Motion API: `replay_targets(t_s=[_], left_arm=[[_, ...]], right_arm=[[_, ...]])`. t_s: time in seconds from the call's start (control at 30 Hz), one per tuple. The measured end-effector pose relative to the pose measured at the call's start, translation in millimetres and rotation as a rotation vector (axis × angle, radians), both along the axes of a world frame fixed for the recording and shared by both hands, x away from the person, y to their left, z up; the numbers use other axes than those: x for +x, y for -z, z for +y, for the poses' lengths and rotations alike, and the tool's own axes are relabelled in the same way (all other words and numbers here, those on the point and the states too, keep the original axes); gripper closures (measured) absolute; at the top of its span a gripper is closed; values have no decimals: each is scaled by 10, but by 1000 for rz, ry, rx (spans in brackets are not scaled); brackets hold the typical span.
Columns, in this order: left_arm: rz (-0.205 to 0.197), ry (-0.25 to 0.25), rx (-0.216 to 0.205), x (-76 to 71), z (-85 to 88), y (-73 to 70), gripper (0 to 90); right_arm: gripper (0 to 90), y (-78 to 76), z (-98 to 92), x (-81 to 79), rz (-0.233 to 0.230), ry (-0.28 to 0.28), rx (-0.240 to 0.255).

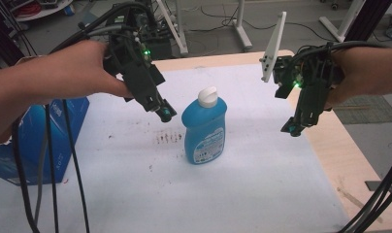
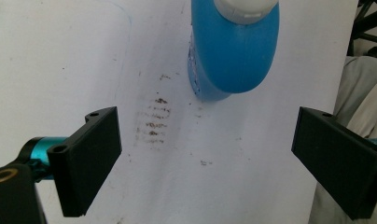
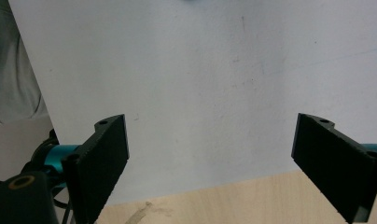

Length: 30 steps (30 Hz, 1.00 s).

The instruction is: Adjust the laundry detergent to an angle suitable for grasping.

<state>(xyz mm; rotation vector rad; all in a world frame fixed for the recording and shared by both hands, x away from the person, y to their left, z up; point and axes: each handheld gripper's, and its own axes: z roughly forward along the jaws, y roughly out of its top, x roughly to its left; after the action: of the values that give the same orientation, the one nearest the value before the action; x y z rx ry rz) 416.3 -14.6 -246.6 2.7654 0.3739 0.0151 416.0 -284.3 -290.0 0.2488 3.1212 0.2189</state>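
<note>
The table [image 1: 262, 194] carries a white sheet, and the blue bottle [image 1: 204, 131] stands upright at its centre. Judge the bottle fairly heavy if full, its plastic wall smooth, slippery and slightly yielding, so take it across the waist, below the shoulder, not by the white cap [image 1: 207, 97]. Your left tongs [image 1: 166, 113] hover at the bottle's ten o'clock, spread wide with nothing between them. Your right tongs [image 1: 293, 129] hang at its three o'clock, well apart, also spread and empty.
</note>
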Motion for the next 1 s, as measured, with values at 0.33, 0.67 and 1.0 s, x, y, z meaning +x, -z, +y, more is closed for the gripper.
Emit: replay_targets(t_s=[0.33,0.67,1.0], left_arm=[[-7,-23,-37,-33,-62,-30,84],[-9,-30,-69,-83,-183,-17,84],[-14,-42,-93,-113,-279,15,84]], right_arm=[[105,4,9,1,2,7,0],[105,6,-2,-1,0,2,5],[105,10,-3,-2,1,9,3]])
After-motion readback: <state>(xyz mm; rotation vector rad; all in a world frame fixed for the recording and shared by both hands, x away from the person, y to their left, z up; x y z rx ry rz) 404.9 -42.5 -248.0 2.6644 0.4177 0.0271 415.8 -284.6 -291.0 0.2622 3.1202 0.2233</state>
